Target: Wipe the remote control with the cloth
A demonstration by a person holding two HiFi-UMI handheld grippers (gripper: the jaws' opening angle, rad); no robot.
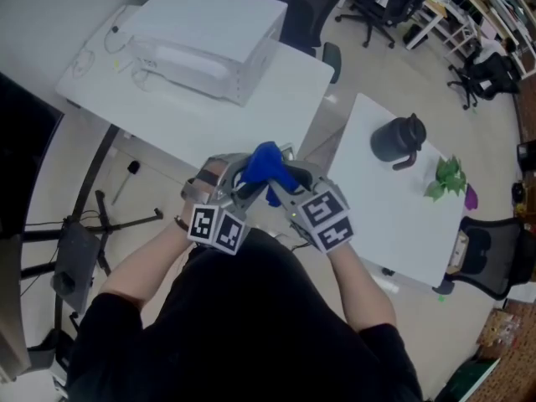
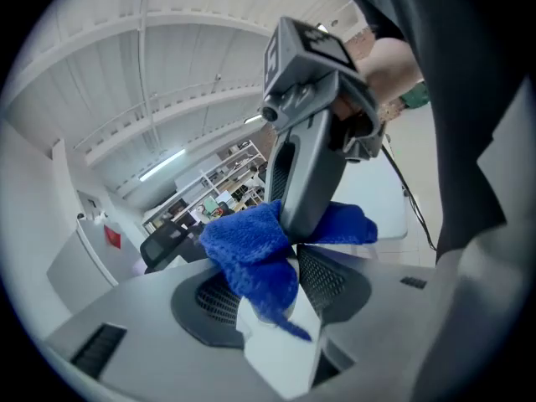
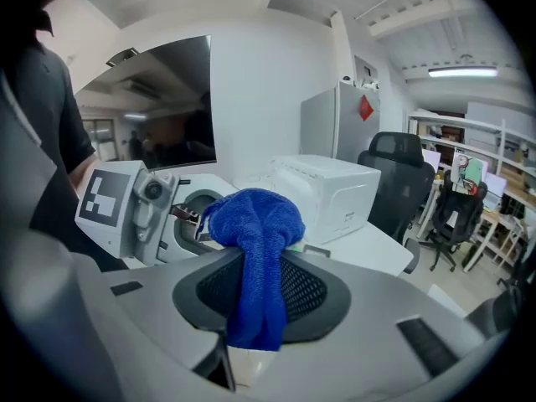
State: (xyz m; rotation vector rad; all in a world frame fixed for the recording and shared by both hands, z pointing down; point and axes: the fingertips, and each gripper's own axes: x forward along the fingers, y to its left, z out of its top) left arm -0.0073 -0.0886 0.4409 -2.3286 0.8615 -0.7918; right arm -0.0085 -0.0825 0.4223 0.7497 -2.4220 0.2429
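I hold both grippers close together in front of my chest, above the floor between two tables. A blue cloth [image 1: 268, 167] bunches between them. The right gripper [image 3: 260, 283] is shut on the cloth [image 3: 255, 249], which hangs down between its jaws. The left gripper [image 2: 276, 296] is shut on a white block [image 2: 280, 354], apparently the remote control, mostly hidden under the cloth [image 2: 251, 254]. In the left gripper view a right gripper finger [image 2: 310, 166] presses down into the cloth. In the head view the left gripper [image 1: 239, 176] and the right gripper [image 1: 280, 181] nearly touch.
A white table [image 1: 251, 115] ahead carries a white box-like machine [image 1: 209, 40]. A second white table [image 1: 394, 216] at the right holds a black jug [image 1: 398, 139] and a green plant [image 1: 448, 177]. A stand [image 1: 84, 233] is at my left, office chairs behind.
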